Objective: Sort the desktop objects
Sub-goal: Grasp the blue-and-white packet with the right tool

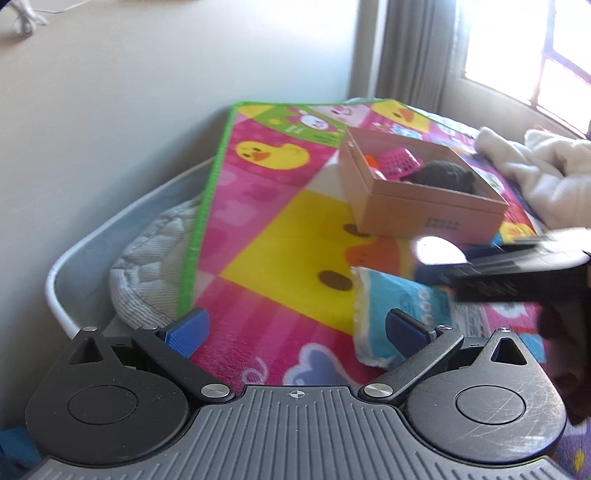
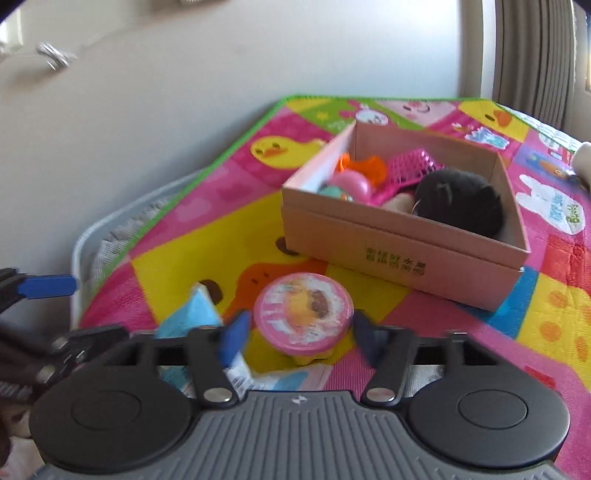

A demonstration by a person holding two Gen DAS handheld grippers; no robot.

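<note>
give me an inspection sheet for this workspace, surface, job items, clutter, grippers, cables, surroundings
Surface: colourful cartoon play mat with green edging.
Job's things: open cardboard box holding a pink basket, black plush and small toys; pink-lidded cup; blue packet lying on the mat.
Clutter: cream cloth at the mat's far side.
Grippers: right gripper shut on the cup; left gripper open, nothing between its fingers.
Cables: pale cord against the wall, blurred.
Surroundings: plain wall, grey curtain, bright window.
</note>
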